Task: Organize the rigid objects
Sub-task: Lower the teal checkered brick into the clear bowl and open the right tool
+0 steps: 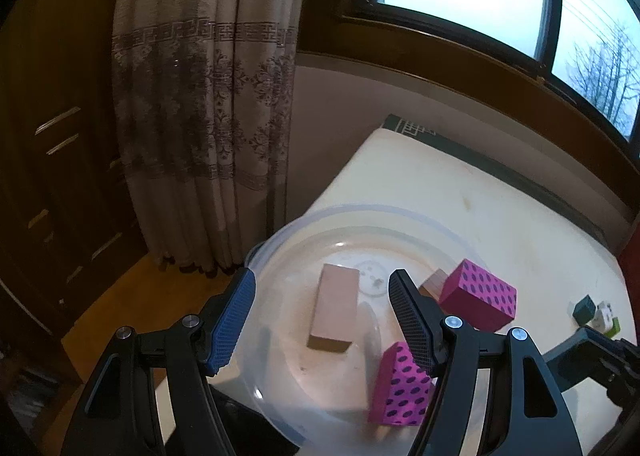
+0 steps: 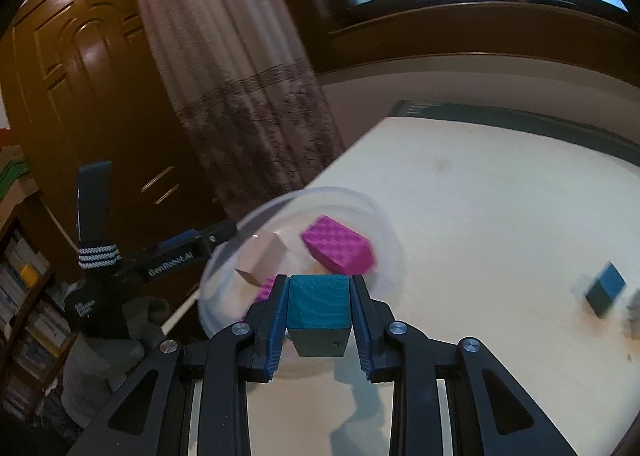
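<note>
Only the right wrist view shows the teal block (image 2: 319,308): the right gripper (image 2: 319,322) has its blue-padded fingers clamped on the block's two sides, holding it above the cream worktop (image 2: 500,216) just at the near rim of the clear plastic bowl (image 2: 384,224). That view also catches the left gripper's body at the far left, held by a person's gloved hand (image 2: 100,308), and another teal block (image 2: 605,293) lying well apart on the worktop, blurred. From the left wrist view comes the bowl's contents in sharper detail: a tan wooden block (image 1: 334,308) lying flat near the middle, a pink dotted block (image 1: 478,294) toward the right wall with a small brown block (image 1: 434,282) touching it, and a second pink dotted block (image 1: 400,384) nearer the camera. The left gripper (image 1: 322,320) hovers over the bowl with its fingers spread wide apart, holding nothing.
</note>
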{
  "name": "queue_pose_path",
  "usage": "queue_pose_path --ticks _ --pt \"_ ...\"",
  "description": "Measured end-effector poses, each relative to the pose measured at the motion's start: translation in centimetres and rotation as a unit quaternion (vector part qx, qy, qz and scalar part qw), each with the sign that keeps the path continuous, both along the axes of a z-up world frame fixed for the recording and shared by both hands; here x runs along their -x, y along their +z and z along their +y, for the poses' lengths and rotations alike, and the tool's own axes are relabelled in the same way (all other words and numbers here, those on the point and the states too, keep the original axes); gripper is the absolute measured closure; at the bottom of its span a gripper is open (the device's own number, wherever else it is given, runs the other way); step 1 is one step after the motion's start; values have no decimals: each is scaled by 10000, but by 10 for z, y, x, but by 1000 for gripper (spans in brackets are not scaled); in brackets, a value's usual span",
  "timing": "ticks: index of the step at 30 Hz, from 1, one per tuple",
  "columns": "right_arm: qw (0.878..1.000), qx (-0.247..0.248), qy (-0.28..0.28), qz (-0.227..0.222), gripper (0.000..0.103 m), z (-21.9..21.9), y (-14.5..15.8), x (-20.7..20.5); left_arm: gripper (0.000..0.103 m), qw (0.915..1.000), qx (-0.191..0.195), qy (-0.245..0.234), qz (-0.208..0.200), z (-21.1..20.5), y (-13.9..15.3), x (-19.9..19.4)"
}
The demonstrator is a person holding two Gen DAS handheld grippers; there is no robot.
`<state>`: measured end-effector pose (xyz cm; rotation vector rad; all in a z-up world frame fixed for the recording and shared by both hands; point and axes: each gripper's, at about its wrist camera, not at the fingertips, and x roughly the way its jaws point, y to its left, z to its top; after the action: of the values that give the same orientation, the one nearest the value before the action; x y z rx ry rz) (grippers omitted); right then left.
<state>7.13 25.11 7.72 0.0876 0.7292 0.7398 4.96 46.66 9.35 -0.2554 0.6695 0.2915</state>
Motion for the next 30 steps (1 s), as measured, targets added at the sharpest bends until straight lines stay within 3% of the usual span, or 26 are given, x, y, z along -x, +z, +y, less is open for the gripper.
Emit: queue_pose_path --ticks 11,18,21,30 --pt "9990 -134 402 141 72 51 8 -12 29 9997 163 136 -116 16 5 9" --pt "9931 -401 814 744 70 77 -1 -22 29 9991 221 322 -153 25 6 12" --pt "9926 -450 729 862 62 78 -7 -26 29 9985 292 420 -188 32 6 14" --pt "9984 -139 132 529 62 60 -11 -25 29 9985 295 418 -187 34 8 16"
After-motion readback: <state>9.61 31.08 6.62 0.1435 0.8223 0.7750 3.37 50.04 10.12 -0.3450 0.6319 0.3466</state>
